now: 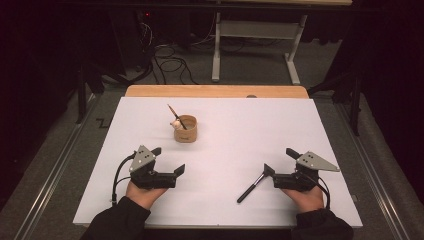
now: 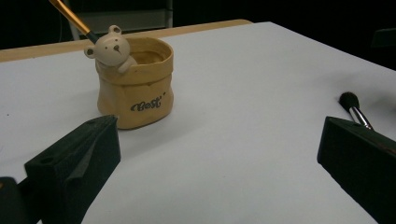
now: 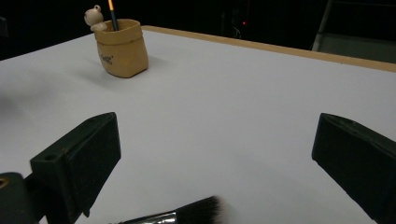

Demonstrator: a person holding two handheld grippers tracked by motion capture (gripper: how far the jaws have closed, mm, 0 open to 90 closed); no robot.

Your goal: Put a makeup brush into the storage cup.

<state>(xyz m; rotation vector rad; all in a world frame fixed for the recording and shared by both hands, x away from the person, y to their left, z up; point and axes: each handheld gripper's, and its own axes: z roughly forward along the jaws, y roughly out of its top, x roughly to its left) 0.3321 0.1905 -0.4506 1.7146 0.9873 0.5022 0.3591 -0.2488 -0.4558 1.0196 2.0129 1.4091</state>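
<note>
Inside bear pot (image 1: 185, 129), one leaning brush (image 1: 176, 116), claws apart.

White table (image 1: 300, 130) with pot (image 1: 185, 129) (bear-trimmed) and brush (image 1: 251, 187)

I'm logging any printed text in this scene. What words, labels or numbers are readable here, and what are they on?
"Gest": dark script lettering on the front of the tan bear-topped pot, read in the left gripper view; the last letters are uncertain.
The same lettering on the pot in the right gripper view is too small and blurred to read.
No readable text on the makeup brush or the white tabletop.
</note>
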